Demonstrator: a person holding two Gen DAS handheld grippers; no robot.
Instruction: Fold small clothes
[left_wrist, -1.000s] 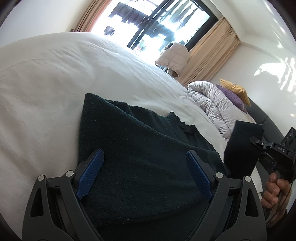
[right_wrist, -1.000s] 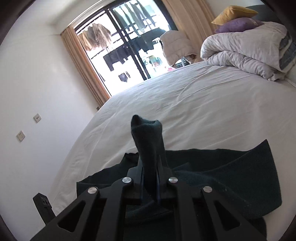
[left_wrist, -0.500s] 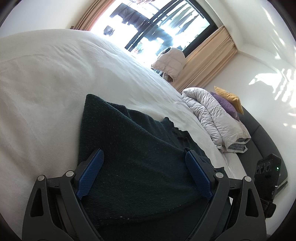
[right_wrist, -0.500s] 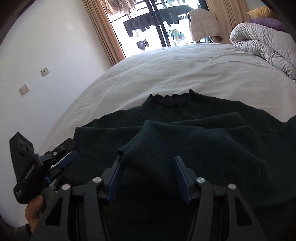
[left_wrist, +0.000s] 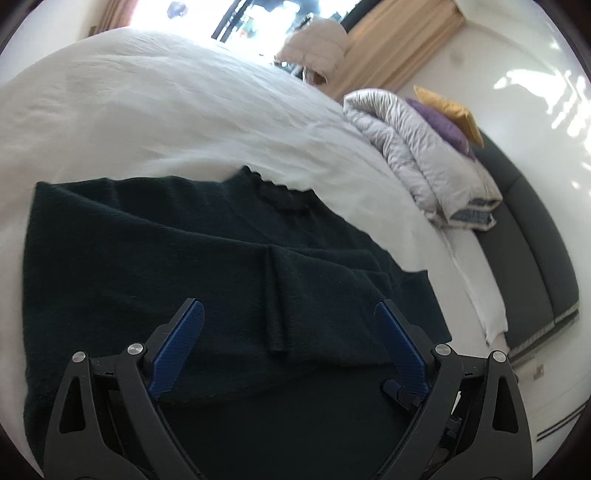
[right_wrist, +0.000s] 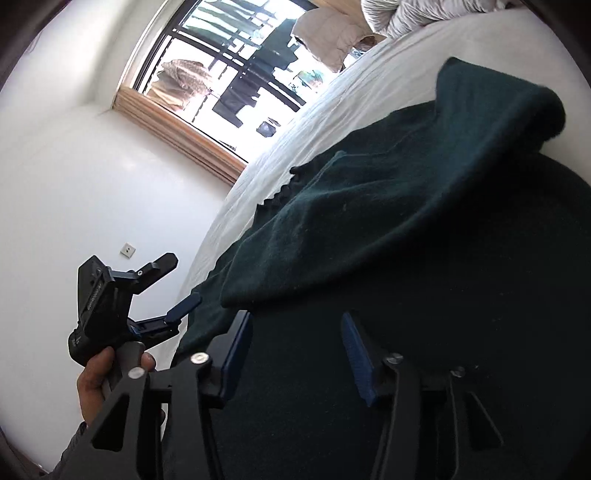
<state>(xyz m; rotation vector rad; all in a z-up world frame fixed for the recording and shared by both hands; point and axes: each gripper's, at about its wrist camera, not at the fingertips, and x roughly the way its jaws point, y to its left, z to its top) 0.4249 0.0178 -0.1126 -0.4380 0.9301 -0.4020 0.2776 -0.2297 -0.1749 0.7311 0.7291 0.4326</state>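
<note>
A dark green sweater (left_wrist: 184, 258) lies flat on the white bed (left_wrist: 147, 110), its scalloped neckline (left_wrist: 273, 188) toward the window. One sleeve (left_wrist: 314, 280) is folded across the body. My left gripper (left_wrist: 288, 306) hovers open above the sweater's lower part with nothing between its pads. In the right wrist view the sweater (right_wrist: 406, 221) fills the right side, with a fold raised at the top. My right gripper (right_wrist: 295, 321) sits low over the dark fabric. Its jaws are closing, and the pads press on nothing. A hand holds the left gripper (right_wrist: 181, 280) open at the sweater's edge.
A folded grey duvet (left_wrist: 424, 147) with a purple pillow (left_wrist: 443, 122) and a yellow pillow (left_wrist: 450, 110) lies at the bed's head by the dark headboard (left_wrist: 535, 240). The window (right_wrist: 229, 74) is beyond the bed. A white wall with a socket (right_wrist: 127, 251) runs along the left.
The right gripper let go of the sleeve it held up, opened, then sank low and rolled. The sleeve now lies across the sweater. The left gripper drew back and rose.
</note>
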